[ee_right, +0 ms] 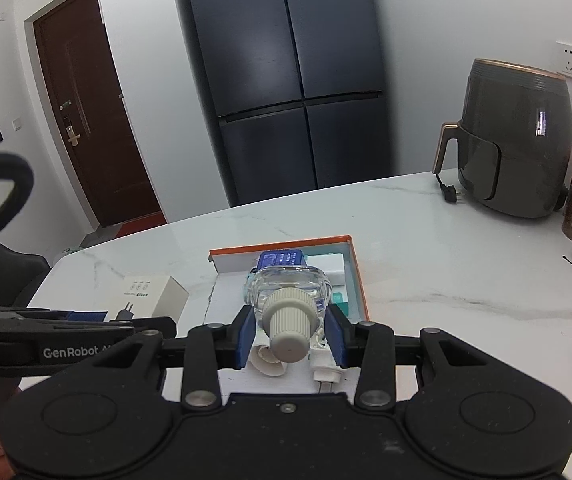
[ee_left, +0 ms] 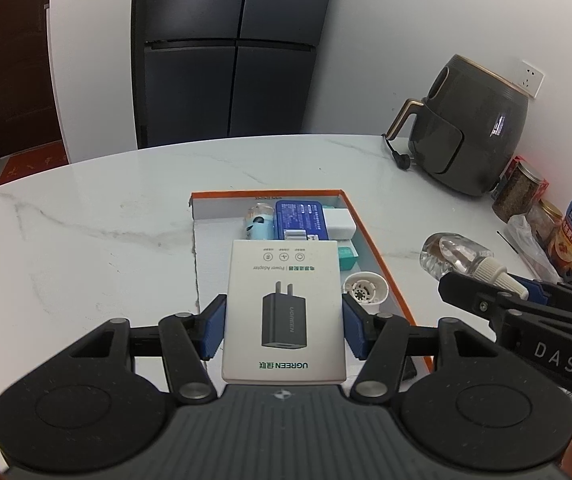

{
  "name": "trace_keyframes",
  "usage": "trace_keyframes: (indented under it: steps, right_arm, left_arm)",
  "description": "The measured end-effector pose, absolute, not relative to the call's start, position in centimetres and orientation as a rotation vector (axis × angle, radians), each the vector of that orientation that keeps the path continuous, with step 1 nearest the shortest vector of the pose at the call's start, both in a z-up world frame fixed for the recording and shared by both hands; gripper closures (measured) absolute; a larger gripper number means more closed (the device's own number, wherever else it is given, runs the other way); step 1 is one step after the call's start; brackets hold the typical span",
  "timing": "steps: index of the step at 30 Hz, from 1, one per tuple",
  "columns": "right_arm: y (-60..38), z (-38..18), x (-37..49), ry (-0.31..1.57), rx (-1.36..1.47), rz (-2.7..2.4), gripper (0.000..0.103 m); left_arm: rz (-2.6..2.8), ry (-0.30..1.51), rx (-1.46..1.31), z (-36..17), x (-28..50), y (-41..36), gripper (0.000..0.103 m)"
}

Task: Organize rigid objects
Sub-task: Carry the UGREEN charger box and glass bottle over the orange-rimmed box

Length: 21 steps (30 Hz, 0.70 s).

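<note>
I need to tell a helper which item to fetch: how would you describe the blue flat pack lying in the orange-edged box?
On the white marble table lies an open box with an orange rim. At its far end, the blue flat pack lies between a pale blue bottle and a white block. It alone is dark blue, with white print and a barcode.

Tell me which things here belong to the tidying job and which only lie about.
Job:
- white cardboard power-adapter box, in left gripper
- clear glass bottle with ribbed white cap, in right gripper
- orange-rimmed open tray

Lying about:
- dark grey air fryer
- food jars
- dark fridge
</note>
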State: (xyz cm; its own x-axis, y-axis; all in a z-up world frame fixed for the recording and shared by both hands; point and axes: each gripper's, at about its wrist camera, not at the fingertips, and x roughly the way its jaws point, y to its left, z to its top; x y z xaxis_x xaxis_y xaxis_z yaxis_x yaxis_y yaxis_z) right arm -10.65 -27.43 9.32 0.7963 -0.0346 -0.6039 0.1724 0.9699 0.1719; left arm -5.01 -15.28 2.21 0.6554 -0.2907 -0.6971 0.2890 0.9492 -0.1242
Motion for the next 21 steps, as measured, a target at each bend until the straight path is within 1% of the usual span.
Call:
trace_keyframes:
  steps: [21]
  right_arm:
    - [-27.9, 9.4, -11.2, 0.643, 0.229, -0.119, 0.056]
  left_arm:
    - [-0.330, 0.801, 0.011, 1.8, -5.5, -16.6, 0.044]
